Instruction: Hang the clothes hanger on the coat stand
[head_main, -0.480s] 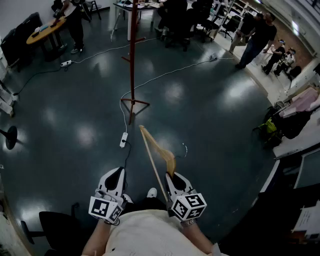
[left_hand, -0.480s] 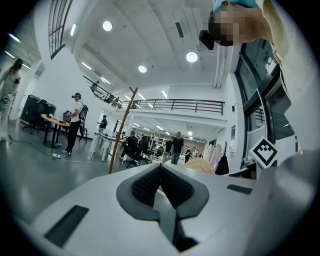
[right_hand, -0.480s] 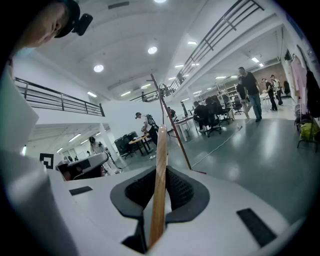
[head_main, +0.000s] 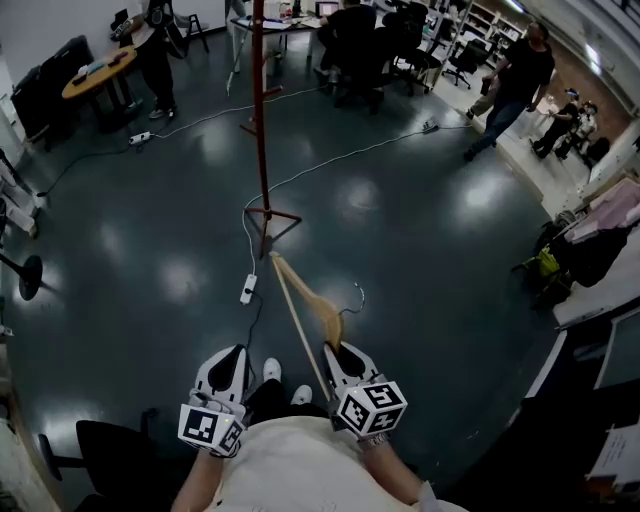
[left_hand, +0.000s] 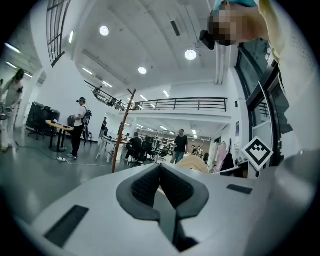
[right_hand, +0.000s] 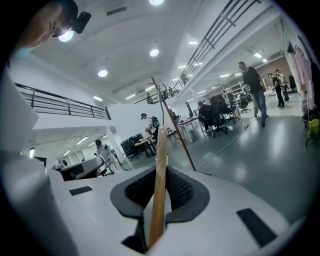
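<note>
A wooden clothes hanger (head_main: 303, 300) with a wire hook (head_main: 356, 294) is held out in front of me, its bar (right_hand: 159, 175) clamped edge-on between the pads of my right gripper (head_main: 335, 352), which is shut on it. My left gripper (head_main: 230, 365) hangs beside it, shut with nothing between its pads (left_hand: 162, 187). The dark red coat stand (head_main: 261, 110) rises from its tripod foot (head_main: 270, 222) straight ahead, a short way beyond the hanger's far tip. The stand's pole (left_hand: 121, 135) leans across the left gripper view and shows behind the hanger (right_hand: 175, 125) in the right gripper view.
A white power strip (head_main: 246, 289) and cable (head_main: 320, 155) lie on the dark shiny floor near the stand's foot. A black chair (head_main: 100, 450) is at my lower left. People walk and sit at desks (head_main: 100, 70) farther back; clothes (head_main: 600, 230) hang at the right.
I have stepped closer to the coat stand, whose foot now sits nearer the hanger's tip. Both grippers keep their pose, the right still clamping the hanger.
</note>
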